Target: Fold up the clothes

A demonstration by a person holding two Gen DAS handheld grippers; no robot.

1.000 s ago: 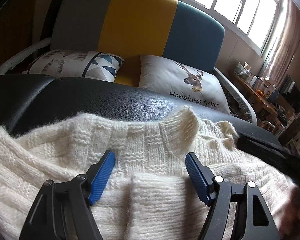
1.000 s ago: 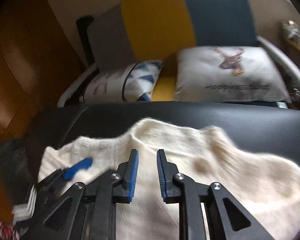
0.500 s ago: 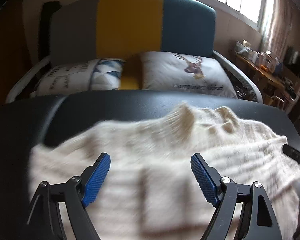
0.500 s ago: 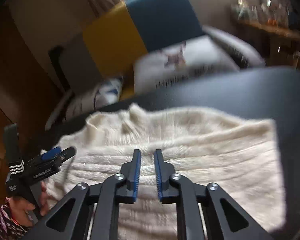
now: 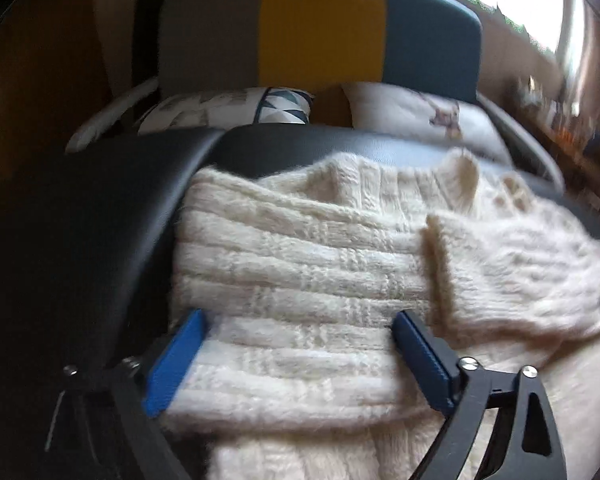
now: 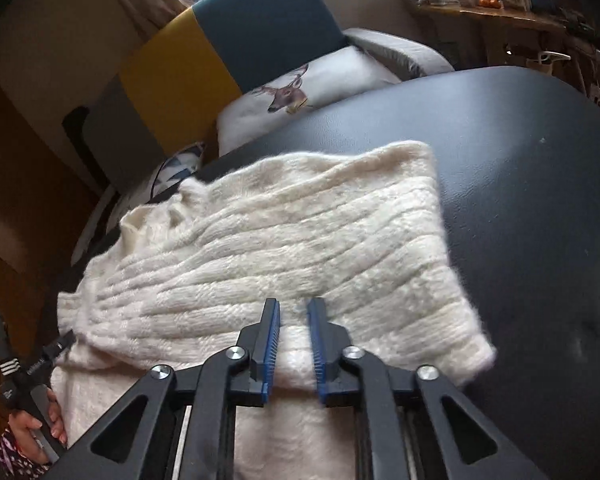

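We see the cream knit sweater [image 6: 284, 248] lying folded on the black padded table [image 6: 520, 184]. Our left gripper [image 5: 296, 356] is opening wide over it, pads clear. Our right gripper [image 6: 293, 344] is closing, nothing visibly pinched. No writing we can read; the deer cushion [image 6: 300, 88] shows none.

A home living room: tricolour sofa [image 6: 204, 52] with deer-print cushion [image 6: 300, 88], curtained window [image 5: 540, 12], cluttered wooden shelf [image 6: 480, 12].
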